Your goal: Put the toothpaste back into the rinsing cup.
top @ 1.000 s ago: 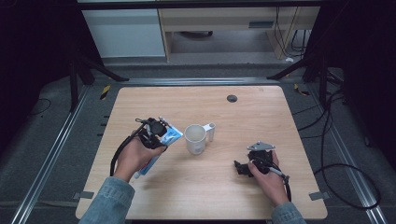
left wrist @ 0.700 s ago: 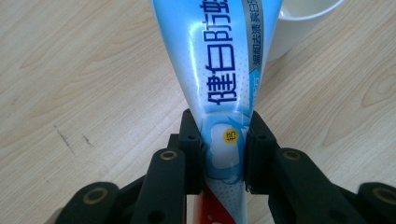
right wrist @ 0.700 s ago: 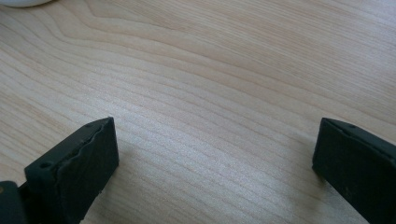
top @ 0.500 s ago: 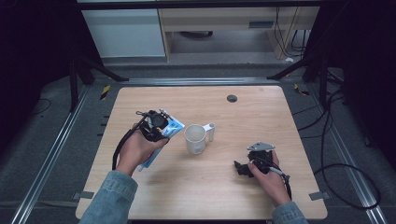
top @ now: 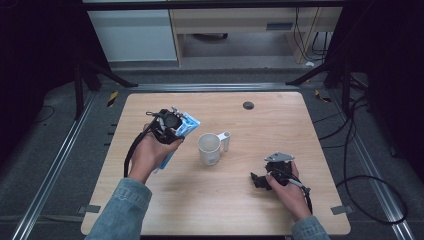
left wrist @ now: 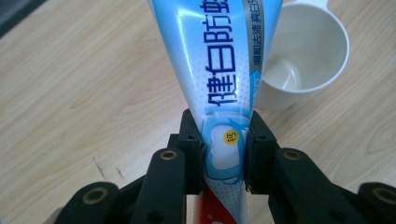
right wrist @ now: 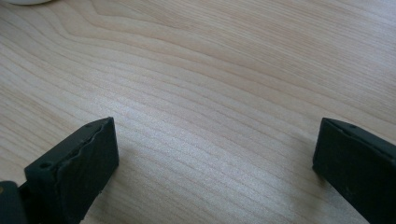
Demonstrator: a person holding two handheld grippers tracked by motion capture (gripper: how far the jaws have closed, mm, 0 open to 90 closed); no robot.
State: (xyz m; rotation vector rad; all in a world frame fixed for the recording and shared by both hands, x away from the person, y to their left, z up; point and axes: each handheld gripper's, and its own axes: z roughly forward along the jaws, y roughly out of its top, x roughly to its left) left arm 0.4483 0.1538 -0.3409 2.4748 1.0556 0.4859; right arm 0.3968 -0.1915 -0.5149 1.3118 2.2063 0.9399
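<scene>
- Blue-and-white plastic toothpaste tube (left wrist: 224, 79) being pinched near one end by the left gripper (left wrist: 225, 149), aiming it towards the white ceramic mug (left wrist: 306, 56).
- Right gripper (right wrist: 215, 154) idling, jaws wide, holding nothing, over the pale wooden table (right wrist: 224, 70).

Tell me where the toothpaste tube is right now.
The toothpaste tube is clamped in the left gripper, raised over the table's left half in the high view, just left of the white mug.

The left tongs (top: 176, 121) are being held raised in the left hand (top: 150, 152), their jaws pinching tight from both sides. The right tongs (top: 256, 180) are lying low in the right hand (top: 286, 185), pointing leftward in the high view, jaws standing wide apart.
</scene>
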